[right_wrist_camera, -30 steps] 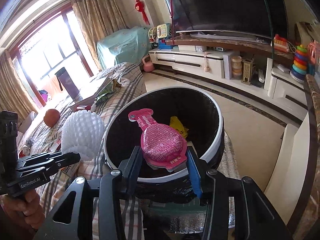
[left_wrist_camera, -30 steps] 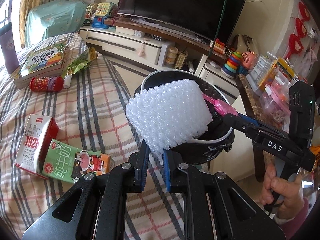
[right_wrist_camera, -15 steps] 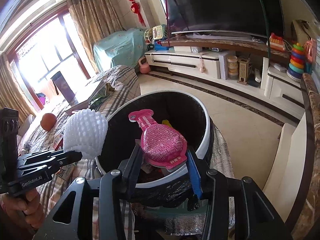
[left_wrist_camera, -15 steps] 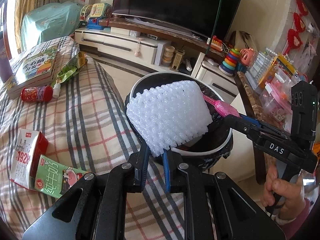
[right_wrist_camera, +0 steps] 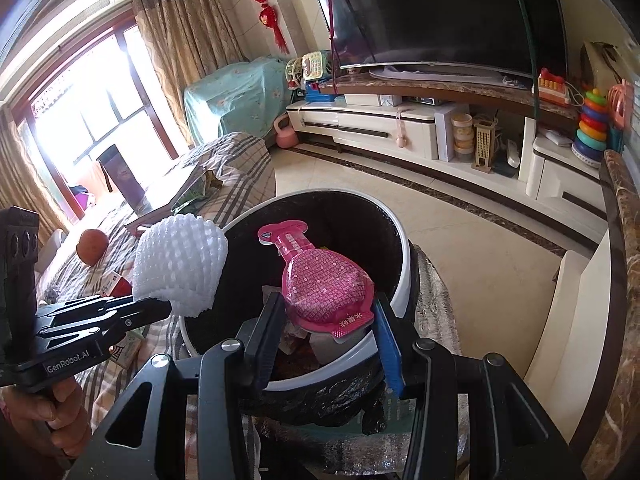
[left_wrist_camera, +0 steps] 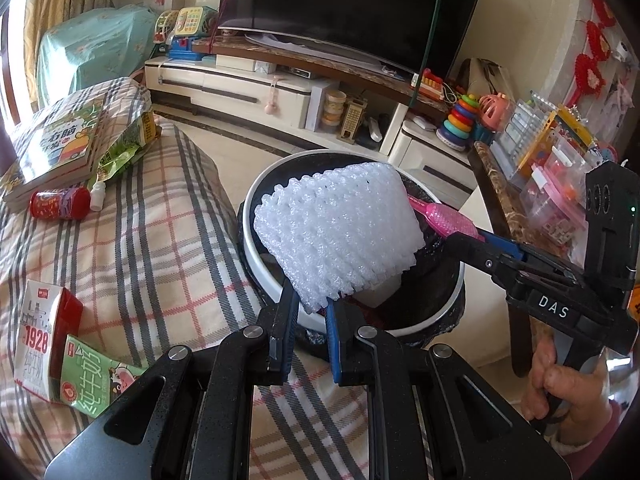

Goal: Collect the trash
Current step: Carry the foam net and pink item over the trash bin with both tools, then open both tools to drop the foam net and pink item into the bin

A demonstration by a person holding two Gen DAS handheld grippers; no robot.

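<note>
My left gripper is shut on a white foam fruit net, which hangs over the near rim of a round bin with a black liner and white rim. In the right wrist view the foam net sits at the bin's left edge. My right gripper is shut on a pink flat pouch, held above the bin's opening. The pink pouch also pokes out past the net in the left wrist view. Some trash lies at the bin's bottom.
On the plaid cover lie two milk cartons, a red bottle, a green wrapper and books. An orange fruit rests further back. A TV stand and marble counter bound the floor.
My left gripper has carried the foam net rightward, from beside the bin to over its near rim. The right gripper with the pink pouch has stayed over the bin.
</note>
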